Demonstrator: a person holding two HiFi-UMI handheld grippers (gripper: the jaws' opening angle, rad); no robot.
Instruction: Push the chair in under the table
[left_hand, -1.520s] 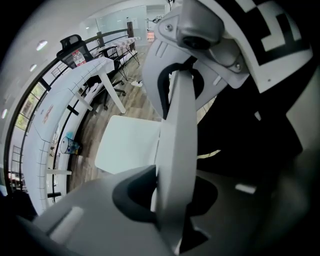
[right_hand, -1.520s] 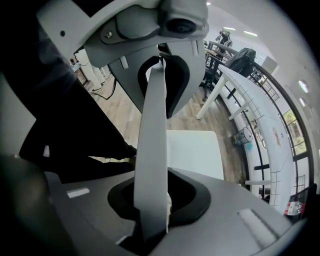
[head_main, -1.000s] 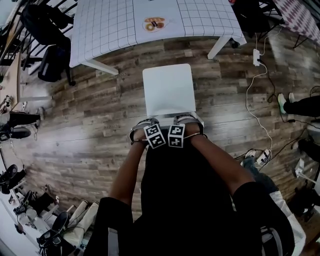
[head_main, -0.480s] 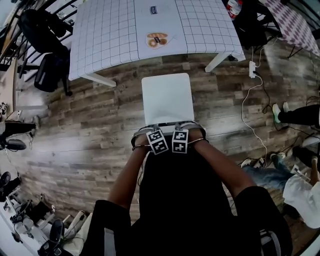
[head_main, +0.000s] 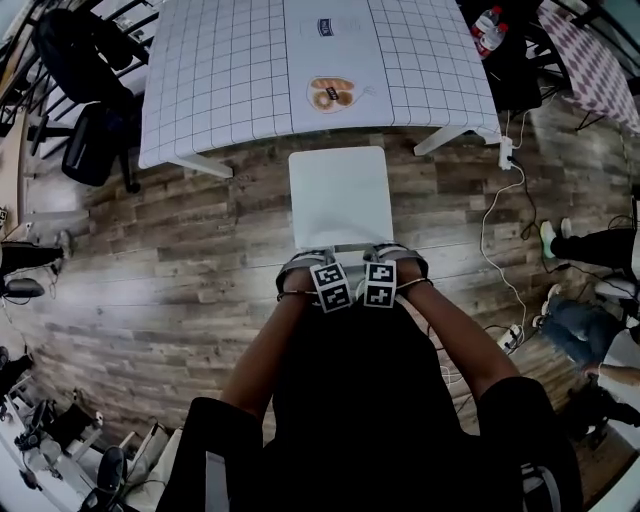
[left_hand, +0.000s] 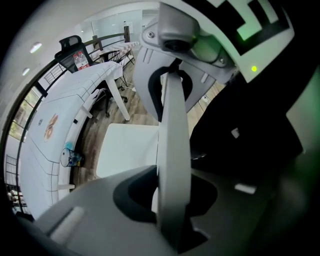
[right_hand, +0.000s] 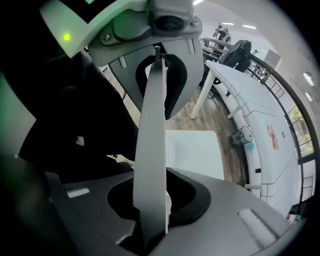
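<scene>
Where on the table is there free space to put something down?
The table is bare on the gridded cloth left of the pastry plate and again right of it, up to the right edge. The middle strip, with the plate and a small label, is the crowded part.

chair (head_main: 339, 195) just before the table (head_main: 220, 80), its front edge perhaps under the tabletop

Edge-on chair backrest (left_hand: 175, 130) is clamped between left gripper (left_hand: 172, 197) fingers (left_hand: 100, 210), just closed further. Right gripper (left_hand: 172, 82) is clamped on same edge beyond. White seat (left_hand: 130, 150) is seen below, gridded table (left_hand: 55, 125) at left.
</scene>
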